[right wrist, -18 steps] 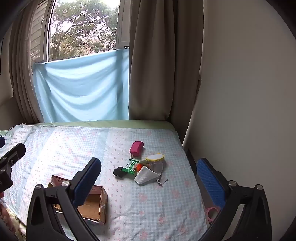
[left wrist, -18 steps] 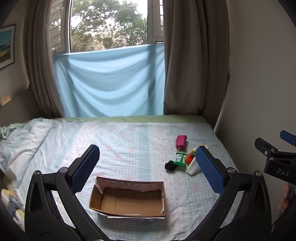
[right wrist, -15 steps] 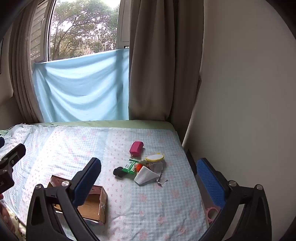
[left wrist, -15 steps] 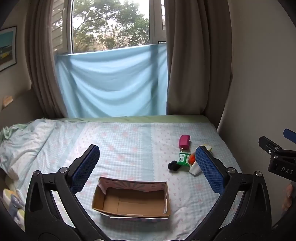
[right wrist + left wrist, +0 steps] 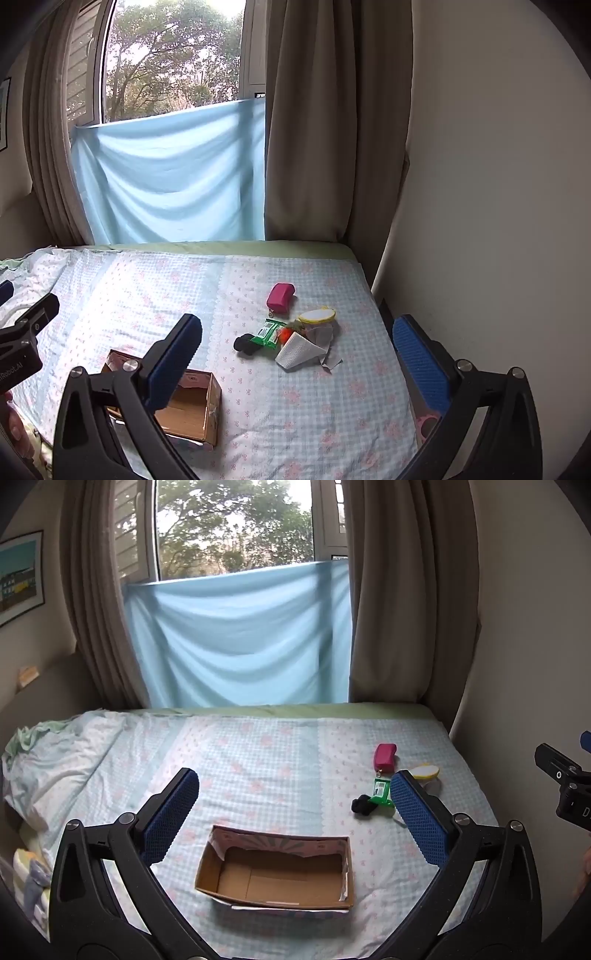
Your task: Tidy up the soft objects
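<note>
Left gripper (image 5: 293, 812): fingers spread wide, nothing between them, held above the box (image 5: 275, 873), which sits open and bare at 6 o'clock in the left view, on the bed (image 5: 258, 760). Rumpled bedding (image 5: 55, 760) bunches at 9 o'clock, well apart from the work. Right gripper (image 5: 295, 356): fingers likewise spread wide, holding nothing, pointed toward the pile at the centre of its view. Pile lies near the bed's wall-side edge, at 3 o'clock from the box and well apart from it: black item (image 5: 244, 343) touching the green packet (image 5: 271, 332), pink pouch (image 5: 280, 294) just behind at 12 o'clock, yellow-rimmed piece (image 5: 317, 316) at 2 o'clock, white cloth (image 5: 297, 350) in front with something orange tucked against it; what the grey scrap under the cloth is, cannot tell. No sorting done yet, by my reading. Risks: items overlap, so a pinch on one may drag or lift its neighbour; limp cloth may slip or trail out of the fingers on the carry to the box; a push on the pile could send a piece off the near edge toward the wall; the soft bed gives under pressure, so a low pinch may catch the sheet; the light box may slide or tip if bumped at its rim.
</note>
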`<action>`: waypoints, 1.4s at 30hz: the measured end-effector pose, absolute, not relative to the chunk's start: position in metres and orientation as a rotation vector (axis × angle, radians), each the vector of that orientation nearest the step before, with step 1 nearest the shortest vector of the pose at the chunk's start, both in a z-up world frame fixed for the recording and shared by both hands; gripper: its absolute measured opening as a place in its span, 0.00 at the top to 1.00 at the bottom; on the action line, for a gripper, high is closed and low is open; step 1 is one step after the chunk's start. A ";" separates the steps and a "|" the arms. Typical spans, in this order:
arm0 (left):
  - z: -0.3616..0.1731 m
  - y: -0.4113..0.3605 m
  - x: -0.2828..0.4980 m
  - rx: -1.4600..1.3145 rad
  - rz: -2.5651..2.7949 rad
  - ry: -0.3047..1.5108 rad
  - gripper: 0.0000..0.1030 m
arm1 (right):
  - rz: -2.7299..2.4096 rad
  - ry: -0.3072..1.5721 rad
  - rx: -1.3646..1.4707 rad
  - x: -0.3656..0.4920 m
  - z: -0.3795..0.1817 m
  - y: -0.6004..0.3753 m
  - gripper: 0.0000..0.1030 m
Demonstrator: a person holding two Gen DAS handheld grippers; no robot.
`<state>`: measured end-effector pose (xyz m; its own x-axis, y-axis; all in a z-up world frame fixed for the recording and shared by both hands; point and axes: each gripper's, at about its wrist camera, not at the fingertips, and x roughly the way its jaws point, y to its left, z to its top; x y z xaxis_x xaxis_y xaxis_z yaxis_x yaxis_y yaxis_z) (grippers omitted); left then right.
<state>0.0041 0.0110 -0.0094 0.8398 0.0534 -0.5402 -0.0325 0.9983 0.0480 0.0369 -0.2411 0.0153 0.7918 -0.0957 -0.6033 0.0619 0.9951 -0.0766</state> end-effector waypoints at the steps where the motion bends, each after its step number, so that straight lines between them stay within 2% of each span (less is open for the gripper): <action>1: -0.009 0.009 0.005 0.041 0.046 0.575 0.00 | -0.085 0.649 -0.053 0.037 0.015 -0.241 0.00; 42: -0.010 0.021 -0.001 -0.006 -0.037 0.573 0.00 | -0.112 0.622 -0.045 0.026 0.015 -0.236 0.00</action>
